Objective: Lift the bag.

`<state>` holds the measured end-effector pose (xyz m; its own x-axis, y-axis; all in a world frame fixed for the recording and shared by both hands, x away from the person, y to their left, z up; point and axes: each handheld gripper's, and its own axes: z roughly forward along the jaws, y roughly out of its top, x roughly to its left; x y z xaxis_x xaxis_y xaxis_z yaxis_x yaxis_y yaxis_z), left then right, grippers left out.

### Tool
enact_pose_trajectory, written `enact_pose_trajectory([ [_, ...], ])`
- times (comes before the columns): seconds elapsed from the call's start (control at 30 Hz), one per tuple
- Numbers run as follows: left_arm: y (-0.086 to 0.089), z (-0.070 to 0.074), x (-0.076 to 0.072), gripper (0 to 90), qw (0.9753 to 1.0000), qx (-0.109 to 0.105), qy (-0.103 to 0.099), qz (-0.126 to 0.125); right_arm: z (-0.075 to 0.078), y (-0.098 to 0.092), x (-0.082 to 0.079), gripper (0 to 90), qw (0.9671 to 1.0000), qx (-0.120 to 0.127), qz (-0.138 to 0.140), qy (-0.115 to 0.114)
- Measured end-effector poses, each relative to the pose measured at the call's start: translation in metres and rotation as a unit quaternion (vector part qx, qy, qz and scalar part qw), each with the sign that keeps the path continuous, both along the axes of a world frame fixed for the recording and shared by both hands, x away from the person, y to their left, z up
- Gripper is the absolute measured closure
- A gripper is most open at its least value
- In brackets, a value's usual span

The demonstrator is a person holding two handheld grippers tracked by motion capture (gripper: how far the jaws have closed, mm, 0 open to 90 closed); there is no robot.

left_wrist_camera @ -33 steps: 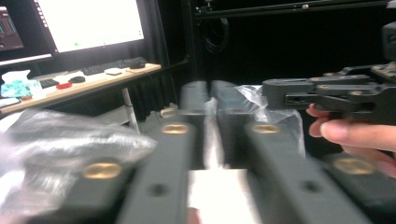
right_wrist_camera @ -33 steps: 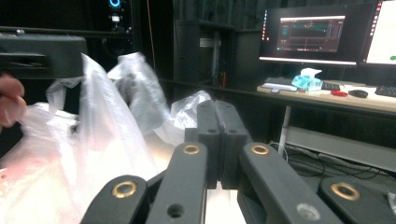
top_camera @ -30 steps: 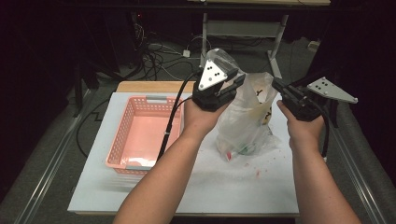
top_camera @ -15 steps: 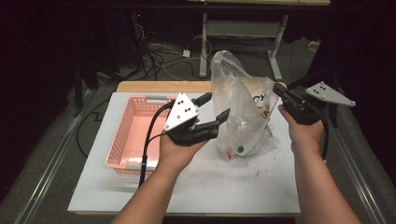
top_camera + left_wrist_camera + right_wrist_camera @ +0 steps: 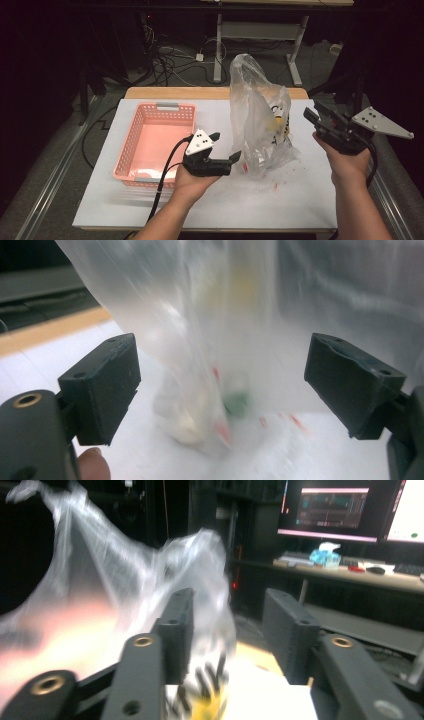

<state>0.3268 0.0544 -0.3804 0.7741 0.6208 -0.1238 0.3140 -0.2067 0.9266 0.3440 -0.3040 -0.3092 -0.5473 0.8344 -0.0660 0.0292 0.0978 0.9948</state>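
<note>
Basket (image 5: 155, 145): left of the left tongs, on the bench (image 5: 280, 200); seen empty.
Left tongs (image 5: 227, 149): jaws spread, nothing pinched. Half a second ago they were higher beside the bag; now they have been lowered and aimed at its base.
Bag (image 5: 257, 120): between the two tongs, standing upright on the bench, untouched by either. In the left gripper view, small white, green and red items (image 5: 220, 410) are seen blurred through the plastic, just ahead of the jaws.
Right tongs (image 5: 320, 117): right of the bag, jaws spread, unchanged in place.
Meaning: a grasp low on the bag is judged next, perhaps for tipping towards the basket.
</note>
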Motion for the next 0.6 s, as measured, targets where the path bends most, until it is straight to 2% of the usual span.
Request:
enact_pose_trajectory([
  [0.1, -0.008, -0.011, -0.009, 8.3, 0.9999, 0.016, 0.000, -0.003, -0.016, -0.005, -0.008, 46.8, 0.9997, -0.014, -0.001, 0.020],
  [0.23, -0.016, -0.028, -0.015, 0.6, 0.9990, 0.041, 0.012, -0.010, -0.046, -0.009, -0.013, 34.3, 0.9984, -0.030, -0.005, 0.048],
  [0.33, -0.023, -0.043, -0.018, 0.0, 0.9981, 0.050, 0.029, -0.022, -0.070, -0.011, -0.016, 26.0, 0.9970, -0.031, -0.010, 0.070],
  [0.5, -0.031, -0.062, -0.021, 0.0, 0.9965, 0.065, 0.037, -0.036, -0.102, -0.012, -0.022, 13.3, 0.9938, -0.040, -0.014, 0.103],
  [0.6, -0.032, -0.071, -0.020, 0.0, 0.9966, 0.066, 0.037, -0.031, -0.118, -0.012, -0.026, 0.5, 0.9920, -0.044, -0.018, 0.117],
])
